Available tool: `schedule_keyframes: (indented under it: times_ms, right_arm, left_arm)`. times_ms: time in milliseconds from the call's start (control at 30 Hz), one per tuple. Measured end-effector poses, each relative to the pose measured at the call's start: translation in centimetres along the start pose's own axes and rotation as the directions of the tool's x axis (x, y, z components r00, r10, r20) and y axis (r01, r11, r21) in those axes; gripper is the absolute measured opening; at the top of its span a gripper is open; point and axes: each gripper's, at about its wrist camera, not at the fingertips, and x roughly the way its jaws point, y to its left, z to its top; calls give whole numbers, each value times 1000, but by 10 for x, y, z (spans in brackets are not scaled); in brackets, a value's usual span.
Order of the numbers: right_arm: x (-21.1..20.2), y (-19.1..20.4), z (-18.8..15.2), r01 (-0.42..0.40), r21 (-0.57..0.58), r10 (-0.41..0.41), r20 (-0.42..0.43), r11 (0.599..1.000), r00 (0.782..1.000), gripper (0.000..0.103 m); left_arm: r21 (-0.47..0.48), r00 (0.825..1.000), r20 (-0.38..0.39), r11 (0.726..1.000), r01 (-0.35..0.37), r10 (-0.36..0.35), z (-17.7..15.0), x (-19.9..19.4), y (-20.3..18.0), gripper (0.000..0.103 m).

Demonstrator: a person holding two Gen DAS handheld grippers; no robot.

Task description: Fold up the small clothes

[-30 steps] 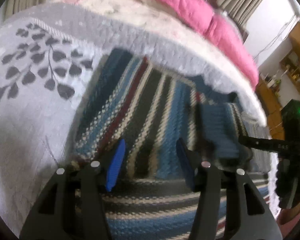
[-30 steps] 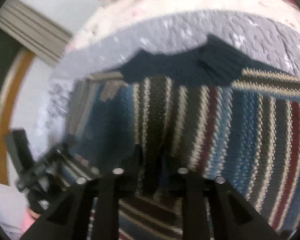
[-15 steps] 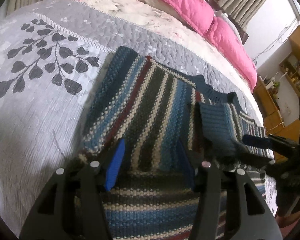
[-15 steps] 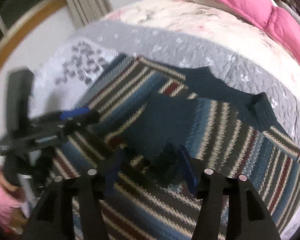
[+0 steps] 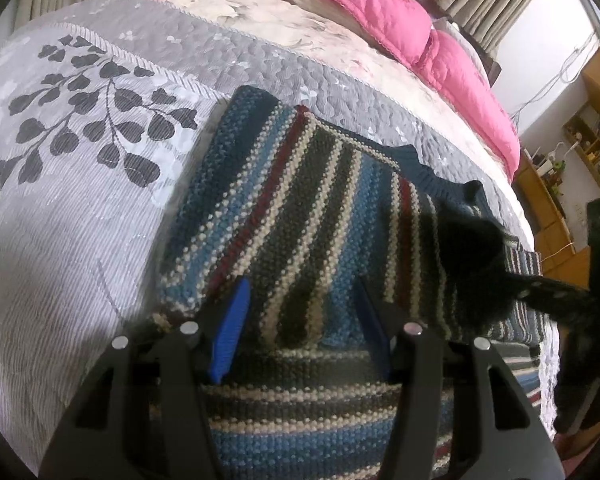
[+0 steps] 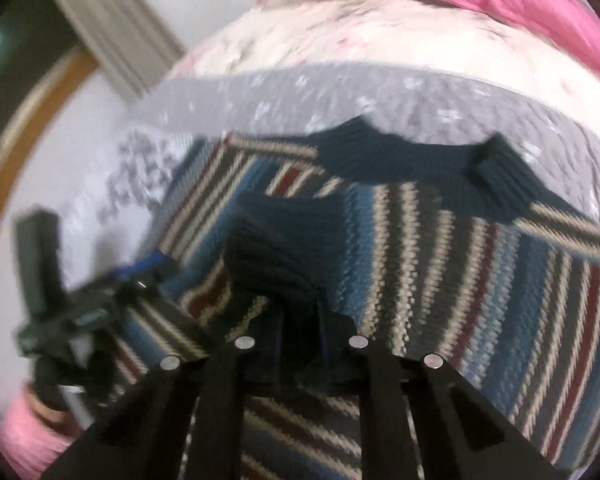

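Grey quilted bedspread point(image 5: 80, 200) spreads under everything, pink pillows point(image 5: 380, 16) at its twelve o'clock edge. On it lies the striped knit sweater point(image 5: 300, 208), one sleeve folded across its body. At six o'clock the left gripper point(image 5: 300, 320) hangs over the knit, jaws wide apart, gripping nothing. The right gripper point(image 6: 300, 320) has its jaws drawn close, pinching the sleeve's dark cuff point(image 6: 268, 248).

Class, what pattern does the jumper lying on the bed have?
The jumper has stripes of blue, dark grey, cream and dark red; the left wrist view shows it best.
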Motion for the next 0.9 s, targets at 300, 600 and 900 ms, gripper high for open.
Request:
schedule_keyframes:
  times_ms: [300,600,900]
  right_arm:
    - [-52,-87,-23,-37,218,12,114,975,993,18]
    - [-55,-157,-52,-157,378,103,159,912,982,68]
    - [-34,-163,-49,-52,395,32,58,917,998,10]
  left_arm:
    - [15,1000,5,1000,-21,21,0,2,-3,54]
    - [27,999,16,998,-49,49,0,-5,-14,55]
    - [143,998,-4,988,-54,55,-11,7,-49,57]
